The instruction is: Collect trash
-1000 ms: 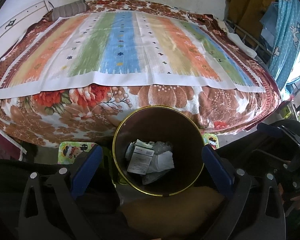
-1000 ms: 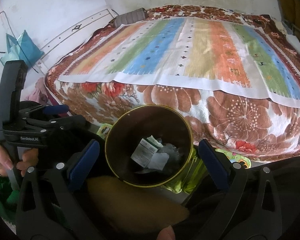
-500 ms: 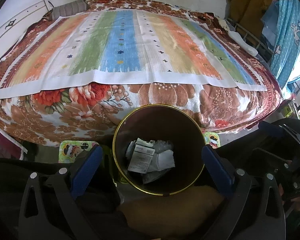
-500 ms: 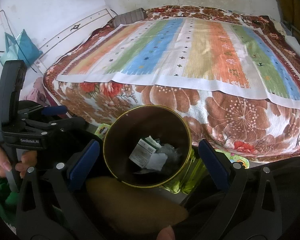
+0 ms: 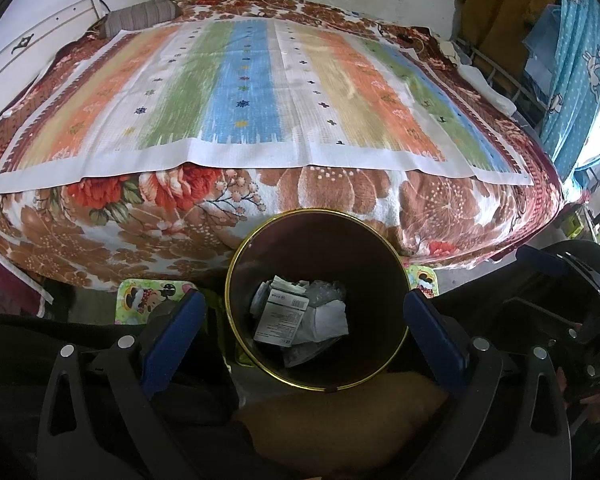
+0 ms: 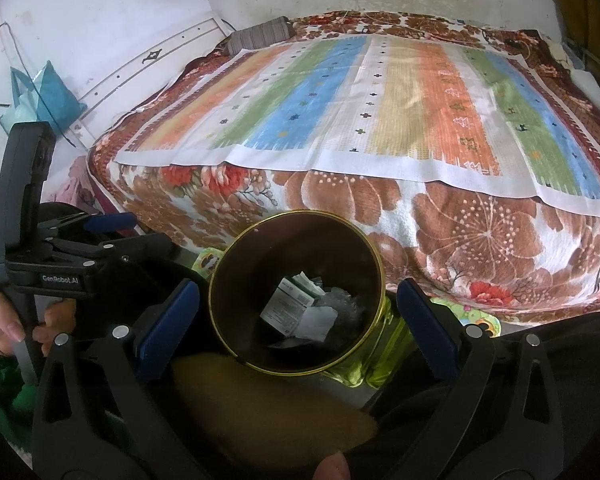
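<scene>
Almost nothing has changed in the last second; both views keep the same framing, only drifting a little, and the left gripper and the right gripper still hover over the bin with their fingers spread wide and holding nothing; I judge from this that the dropping is done and the collecting is near its end. The trash, a printed paper box with white paper and crumpled clear plastic, lies at the bottom of the bin; the gold rim stands between the blue pads in both views. Just beyond the bin the bed rises with its flowered blanket hanging down; its striped cover shows no loose trash, so there is free room above it; at the far left stands a wall, at the far right a blue curtain.
</scene>
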A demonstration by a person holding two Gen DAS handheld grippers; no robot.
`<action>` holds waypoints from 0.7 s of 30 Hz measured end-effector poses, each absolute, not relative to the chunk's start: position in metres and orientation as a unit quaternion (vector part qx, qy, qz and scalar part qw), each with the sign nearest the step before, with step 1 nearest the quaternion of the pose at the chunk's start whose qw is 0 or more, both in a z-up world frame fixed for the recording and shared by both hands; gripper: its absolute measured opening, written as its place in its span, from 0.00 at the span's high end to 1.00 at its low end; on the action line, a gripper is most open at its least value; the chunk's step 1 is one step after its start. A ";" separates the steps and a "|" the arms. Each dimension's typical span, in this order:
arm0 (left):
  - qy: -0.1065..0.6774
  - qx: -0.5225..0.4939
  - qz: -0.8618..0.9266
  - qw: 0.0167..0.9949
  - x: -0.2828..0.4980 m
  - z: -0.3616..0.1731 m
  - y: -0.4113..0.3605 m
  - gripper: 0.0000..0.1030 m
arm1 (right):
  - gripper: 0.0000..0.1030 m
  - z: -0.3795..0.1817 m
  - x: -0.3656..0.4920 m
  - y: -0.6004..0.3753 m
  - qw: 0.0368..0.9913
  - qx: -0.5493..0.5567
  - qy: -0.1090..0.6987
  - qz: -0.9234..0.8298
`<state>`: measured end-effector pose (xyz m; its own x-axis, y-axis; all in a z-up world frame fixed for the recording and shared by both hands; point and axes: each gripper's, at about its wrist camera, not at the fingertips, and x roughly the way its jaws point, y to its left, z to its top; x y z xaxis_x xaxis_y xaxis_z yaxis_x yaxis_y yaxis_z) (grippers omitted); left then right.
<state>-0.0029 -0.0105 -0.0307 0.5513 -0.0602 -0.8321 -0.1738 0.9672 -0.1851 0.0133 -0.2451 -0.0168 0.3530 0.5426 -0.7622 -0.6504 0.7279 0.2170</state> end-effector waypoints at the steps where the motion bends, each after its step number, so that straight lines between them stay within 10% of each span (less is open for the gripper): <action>1: 0.473 -0.124 0.032 0.872 -0.003 -0.031 -0.010 0.06 | 0.08 -0.017 0.013 -0.245 0.820 -0.061 0.437 0.364; 21: 0.473 -0.124 0.030 0.872 -0.003 -0.031 -0.009 0.06 | 0.08 -0.017 0.013 -0.245 0.820 -0.059 0.439 0.364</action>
